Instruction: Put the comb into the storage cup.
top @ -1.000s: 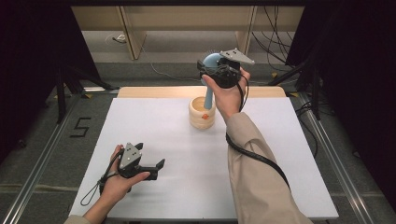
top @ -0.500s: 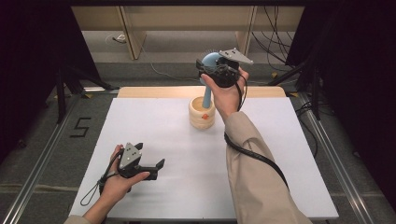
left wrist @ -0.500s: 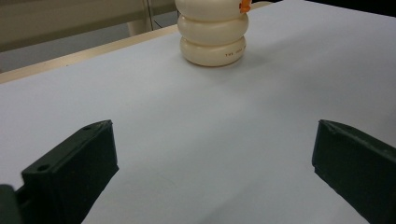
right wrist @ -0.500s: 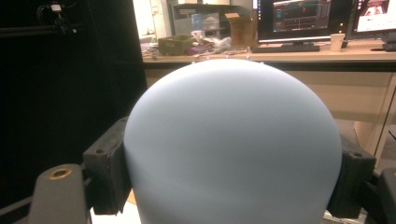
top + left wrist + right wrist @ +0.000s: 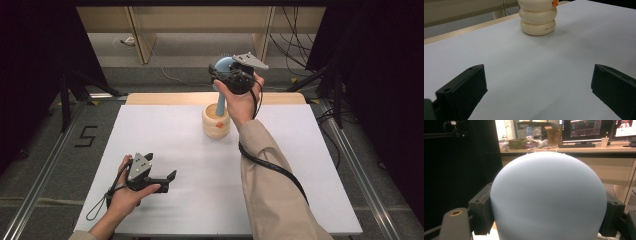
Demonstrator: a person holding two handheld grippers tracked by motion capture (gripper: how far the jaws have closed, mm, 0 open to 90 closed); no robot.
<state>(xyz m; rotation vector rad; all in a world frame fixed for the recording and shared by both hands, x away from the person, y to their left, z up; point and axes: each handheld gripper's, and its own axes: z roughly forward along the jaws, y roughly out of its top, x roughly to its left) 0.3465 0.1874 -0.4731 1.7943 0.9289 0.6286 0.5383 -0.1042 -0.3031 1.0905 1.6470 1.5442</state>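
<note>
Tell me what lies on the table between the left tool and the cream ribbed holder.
Nothing: in the left gripper view, bare white table runs from the open left tool to the cream ribbed holder.

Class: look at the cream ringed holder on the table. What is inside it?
The blue brush's handle stands in the cream holder, its head clamped by the right gripper. The handle's lower end and the holder's bottom are hidden by the wall.

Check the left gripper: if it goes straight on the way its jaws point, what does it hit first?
Probably the cream ringed holder. The left gripper is open with bare white table ahead, and the holder stands nearly centred in its line. In the high view the jaws look aimed slightly off, so it might only graze it.
</note>
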